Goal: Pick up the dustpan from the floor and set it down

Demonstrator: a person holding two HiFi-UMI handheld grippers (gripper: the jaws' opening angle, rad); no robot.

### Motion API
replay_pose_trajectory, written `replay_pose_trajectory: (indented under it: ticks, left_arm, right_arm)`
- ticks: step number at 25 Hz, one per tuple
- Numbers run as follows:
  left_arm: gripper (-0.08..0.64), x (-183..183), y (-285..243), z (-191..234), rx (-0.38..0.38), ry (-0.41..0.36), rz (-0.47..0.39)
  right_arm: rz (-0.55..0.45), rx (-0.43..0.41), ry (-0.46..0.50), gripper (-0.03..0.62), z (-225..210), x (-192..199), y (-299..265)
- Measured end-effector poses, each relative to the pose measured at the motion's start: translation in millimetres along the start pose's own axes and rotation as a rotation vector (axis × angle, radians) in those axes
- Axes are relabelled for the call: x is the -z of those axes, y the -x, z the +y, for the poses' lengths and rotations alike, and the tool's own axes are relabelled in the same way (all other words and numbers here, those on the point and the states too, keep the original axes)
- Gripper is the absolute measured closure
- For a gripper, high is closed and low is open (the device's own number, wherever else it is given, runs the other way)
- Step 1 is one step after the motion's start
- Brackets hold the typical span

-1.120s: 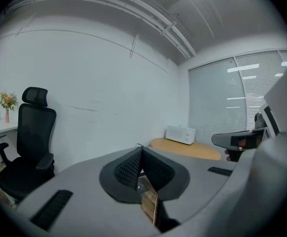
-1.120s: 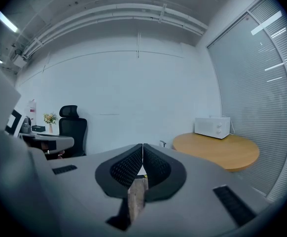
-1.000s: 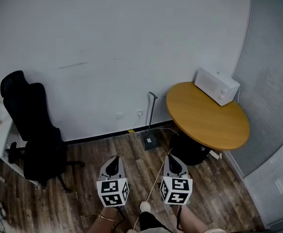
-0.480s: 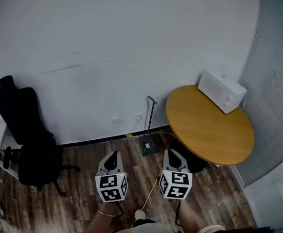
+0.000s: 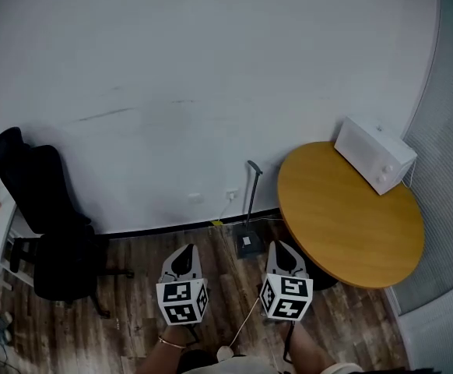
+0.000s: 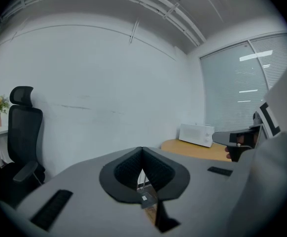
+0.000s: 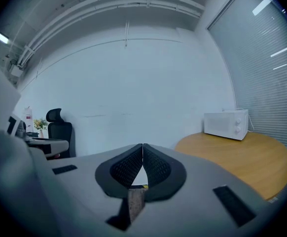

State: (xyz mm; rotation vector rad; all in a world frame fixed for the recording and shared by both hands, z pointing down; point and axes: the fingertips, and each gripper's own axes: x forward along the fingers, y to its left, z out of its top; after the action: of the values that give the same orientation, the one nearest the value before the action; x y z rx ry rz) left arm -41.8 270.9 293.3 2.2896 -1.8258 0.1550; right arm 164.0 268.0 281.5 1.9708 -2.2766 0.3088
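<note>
Left claw (image 5: pixel 184 254) and right claw (image 5: pixel 282 249) are pressed together, empty, and the dustpan (image 5: pixel 246 244) stands on the floor (image 5: pixel 133 318) by the wall (image 5: pixel 211 92) beside the table (image 5: pixel 351 216), so arriving unopened could knock its thin handle (image 5: pixel 251 192) over.

The floor (image 5: pixel 133 318) was dark wood planking with a dull sheen, and the round table (image 5: pixel 343 216) had a smooth, warm wood top. The wall (image 5: pixel 211 92) was matt white. My left gripper (image 6: pixel 142 152) and right gripper (image 7: pixel 142 147) wore matt grey plastic, with black textured pads (image 6: pixel 128 169).
</note>
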Motion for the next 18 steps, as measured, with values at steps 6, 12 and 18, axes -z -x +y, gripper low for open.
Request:
replay_pose_trajectory:
  ticks: [6, 12, 18]
  left_arm:
    - [0.554, 10, -28, 11, -0.018, 0.007, 0.033]
    - [0.555, 10, -77, 32, -0.027, 0.028, 0.030]
    - [0.554, -8, -147, 57, -0.012, 0.017, 0.021]
  right_arm:
    - [0.040, -0.018, -0.019, 0.560, -2, 13, -37]
    - [0.052, -0.027, -0.009, 0.560, 0, 14, -90]
    - [0.037, -0.013, -0.011, 0.560, -3, -5, -162]
